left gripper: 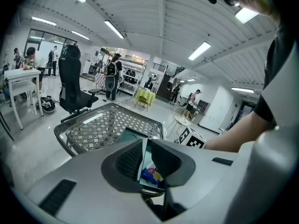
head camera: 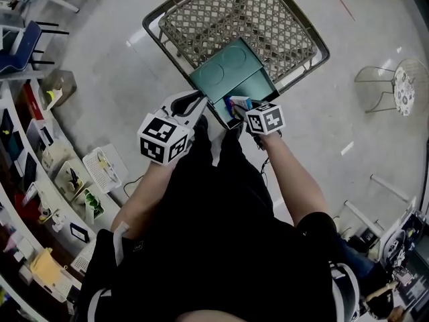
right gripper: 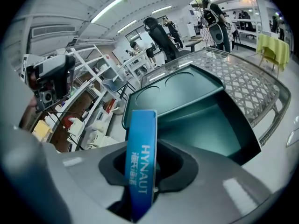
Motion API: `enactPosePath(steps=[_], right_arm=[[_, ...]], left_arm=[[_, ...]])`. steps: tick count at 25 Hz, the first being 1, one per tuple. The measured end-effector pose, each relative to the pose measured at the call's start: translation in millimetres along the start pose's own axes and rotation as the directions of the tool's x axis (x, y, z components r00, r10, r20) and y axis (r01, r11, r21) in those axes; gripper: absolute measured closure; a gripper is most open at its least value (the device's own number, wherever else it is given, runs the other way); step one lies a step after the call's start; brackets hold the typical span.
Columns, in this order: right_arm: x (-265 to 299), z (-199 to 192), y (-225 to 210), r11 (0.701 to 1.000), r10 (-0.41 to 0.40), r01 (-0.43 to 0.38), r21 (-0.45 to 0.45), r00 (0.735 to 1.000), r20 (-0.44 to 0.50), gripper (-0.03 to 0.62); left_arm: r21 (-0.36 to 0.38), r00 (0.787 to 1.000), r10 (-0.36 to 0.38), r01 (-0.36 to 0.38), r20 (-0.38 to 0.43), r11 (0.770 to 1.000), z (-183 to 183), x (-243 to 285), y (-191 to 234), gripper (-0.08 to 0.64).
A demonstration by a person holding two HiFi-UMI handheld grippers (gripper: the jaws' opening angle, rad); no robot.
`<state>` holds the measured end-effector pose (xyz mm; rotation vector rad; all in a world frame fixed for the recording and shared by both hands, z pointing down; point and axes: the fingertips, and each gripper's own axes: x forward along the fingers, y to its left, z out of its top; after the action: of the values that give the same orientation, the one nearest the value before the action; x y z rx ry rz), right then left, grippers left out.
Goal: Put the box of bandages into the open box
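The right gripper [head camera: 241,108] grips the bandage box [right gripper: 142,143], upright, over the open box [right gripper: 205,111], where a colourful packet [left gripper: 153,175] lies. The left gripper [left gripper: 147,160], jaws narrow, pinches that box's wall. The open box stands on a lattice table [head camera: 234,12] over grey floor [head camera: 348,99], with shelves [head camera: 40,159] to the left. Both bare forearms reach forward.

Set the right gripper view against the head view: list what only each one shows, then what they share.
Right gripper view only: the HYNAUT lettering on the blue box of bandages, which stands between the jaws of the right gripper, and the ceiling lights. Head view only: the left gripper at the near edge of the open box, the person's arms, and a wire-legged chair. Both: the box of bandages, the green open box, the lattice-topped table and the shelves.
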<state>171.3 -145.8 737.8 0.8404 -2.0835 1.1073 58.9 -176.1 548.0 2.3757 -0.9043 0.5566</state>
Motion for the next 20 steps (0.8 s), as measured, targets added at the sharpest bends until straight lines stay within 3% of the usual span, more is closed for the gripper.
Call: enactPosePath(steps=[4,7,14,20], right_arm=[[4,7,0,0.999,0.03,-0.031,-0.035,0.999,-0.023,0.416],[-1,10,-15,0.999,0.003,-0.005,-0.045,0.999,-0.046,0.394],[-28,27,-53,0.997,-0.078,0.077,-0.027,0.996,-0.032,0.388],[-61,55,-67,0.993,-0.12,0.12,0.006,0.991,0.062,0.388]], left_arm=[[-0.008,1.0,0.015,-0.015,0.012,1.0,3,-1,3,0.499],[-0.013,1.0,0.02,-0.02,0.021,1.0,8,3,4,0.499],[0.005,0.998,0.015,-0.015,0.055,1.0,33,11,4,0.499],[0.05,0.995,-0.01,0.005,0.099,0.999,63,17,1,0.499]])
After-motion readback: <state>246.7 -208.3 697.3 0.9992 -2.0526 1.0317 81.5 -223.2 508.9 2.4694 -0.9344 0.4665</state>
